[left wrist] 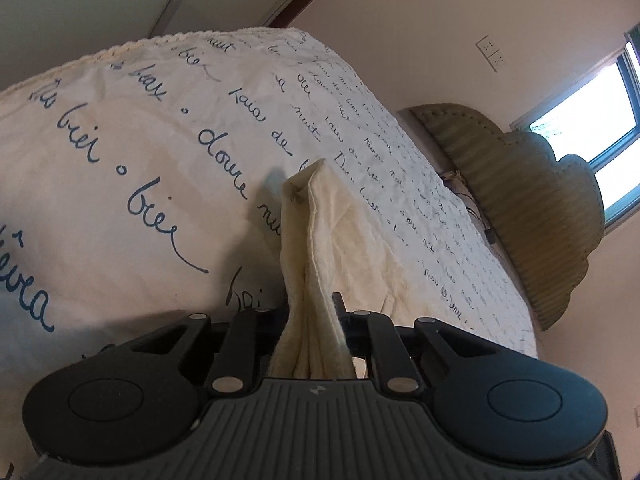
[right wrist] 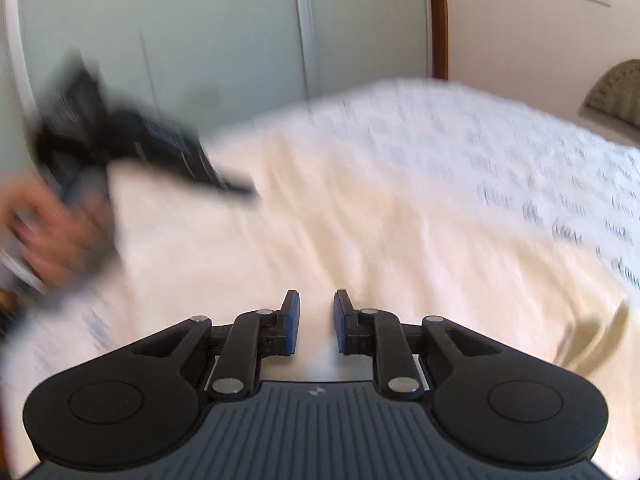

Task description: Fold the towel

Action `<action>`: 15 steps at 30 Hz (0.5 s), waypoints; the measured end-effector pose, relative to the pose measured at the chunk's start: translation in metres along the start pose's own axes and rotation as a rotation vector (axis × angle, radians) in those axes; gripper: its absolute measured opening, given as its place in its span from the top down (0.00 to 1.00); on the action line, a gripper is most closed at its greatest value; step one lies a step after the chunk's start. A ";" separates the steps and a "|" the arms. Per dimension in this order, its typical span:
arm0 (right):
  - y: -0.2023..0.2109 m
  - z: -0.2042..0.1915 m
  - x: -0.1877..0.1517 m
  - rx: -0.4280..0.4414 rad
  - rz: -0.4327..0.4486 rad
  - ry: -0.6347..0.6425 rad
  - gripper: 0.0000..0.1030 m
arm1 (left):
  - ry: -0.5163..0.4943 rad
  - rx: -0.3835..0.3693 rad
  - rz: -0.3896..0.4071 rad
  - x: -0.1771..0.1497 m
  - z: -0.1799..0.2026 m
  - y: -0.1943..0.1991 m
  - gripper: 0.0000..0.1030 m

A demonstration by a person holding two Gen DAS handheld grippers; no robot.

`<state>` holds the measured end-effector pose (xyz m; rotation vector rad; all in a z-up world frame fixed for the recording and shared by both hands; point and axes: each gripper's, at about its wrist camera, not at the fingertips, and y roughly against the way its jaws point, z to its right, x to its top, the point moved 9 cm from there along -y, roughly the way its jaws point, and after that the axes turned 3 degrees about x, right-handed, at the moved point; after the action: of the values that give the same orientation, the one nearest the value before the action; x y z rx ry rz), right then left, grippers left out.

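Presently, left gripper (left wrist: 312, 320): jaws clamped on a bunched cream towel (left wrist: 320, 240), which rises from between the fingers at lower centre of the left wrist view. Behind it, filling the left and middle: white bedspread (left wrist: 140, 140) printed with blue cursive script. Right edge: green scalloped headboard (left wrist: 520, 208); window (left wrist: 600, 120) at upper right.

Right gripper (right wrist: 316, 322): jaws parted by a narrow gap, blue pads (right wrist: 292, 320) bare, nothing held. Right wrist view is motion-blurred; towel spread over the bed, centre frame. Left edge: a hand (right wrist: 52, 232) holding the other gripper.
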<state>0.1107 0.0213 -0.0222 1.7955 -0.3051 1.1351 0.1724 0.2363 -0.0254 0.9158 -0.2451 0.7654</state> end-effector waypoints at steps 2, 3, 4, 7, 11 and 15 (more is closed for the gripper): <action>0.005 -0.004 0.008 0.007 0.025 -0.011 0.82 | -0.052 0.026 0.035 -0.002 0.014 0.010 0.86; 0.011 -0.006 0.013 0.020 0.059 -0.020 0.82 | -0.072 0.031 0.053 -0.002 0.022 0.016 0.86; 0.015 -0.006 0.019 0.034 0.085 -0.037 0.82 | -0.090 0.029 0.070 -0.003 0.030 0.023 0.86; 0.024 -0.008 0.035 0.077 0.166 -0.099 0.82 | -0.132 -0.004 0.109 -0.010 0.059 0.048 0.87; 0.035 -0.007 0.048 0.155 0.248 -0.202 0.82 | -0.186 -0.043 0.139 -0.027 0.097 0.070 0.87; 0.058 -0.003 0.049 0.214 0.308 -0.285 0.82 | -0.227 -0.053 0.169 -0.048 0.131 0.081 0.86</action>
<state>0.0992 0.0067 0.0511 2.1582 -0.6691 1.1534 0.0981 0.1399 0.0802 0.9399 -0.5450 0.8065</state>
